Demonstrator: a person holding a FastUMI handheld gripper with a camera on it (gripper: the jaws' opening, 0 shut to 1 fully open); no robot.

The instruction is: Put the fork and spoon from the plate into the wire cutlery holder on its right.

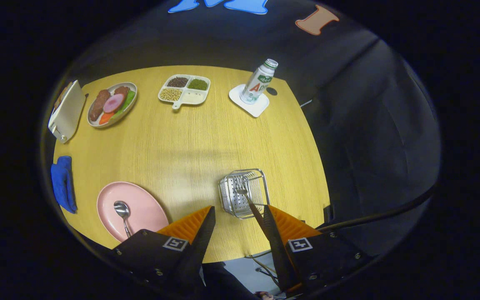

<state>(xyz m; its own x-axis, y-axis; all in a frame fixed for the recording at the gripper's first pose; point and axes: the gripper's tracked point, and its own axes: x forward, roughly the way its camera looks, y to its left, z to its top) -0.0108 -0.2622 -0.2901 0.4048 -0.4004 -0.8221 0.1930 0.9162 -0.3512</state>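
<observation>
Looking down from high over the yellow wooden table [190, 141], gripper [238, 218] hovered above the near edge, fingers spread wide apart, pressing on nothing. Fork [246, 196] stood tines-up inside the wire cutlery holder [244, 192], its handle leaning back toward the right finger [274, 227]; whether it touched that finger could not be told. Holder sat just ahead of the fingertips, slightly toward the right one. Spoon [122, 213] lay on the pink plate [142, 208], bowl away from the gripper, beside the left finger [200, 229] and well left of the holder.

Counted on the table: one fork, one spoon, one pink plate, one wire holder. Farther off: one oval dish of meat and vegetables [112, 104], one four-part tray of beans and grains [184, 90], one bottle [259, 81] upright on one white coaster [256, 108]. At the left edge: one blue cloth [63, 183] and one white boxy appliance [66, 111].
</observation>
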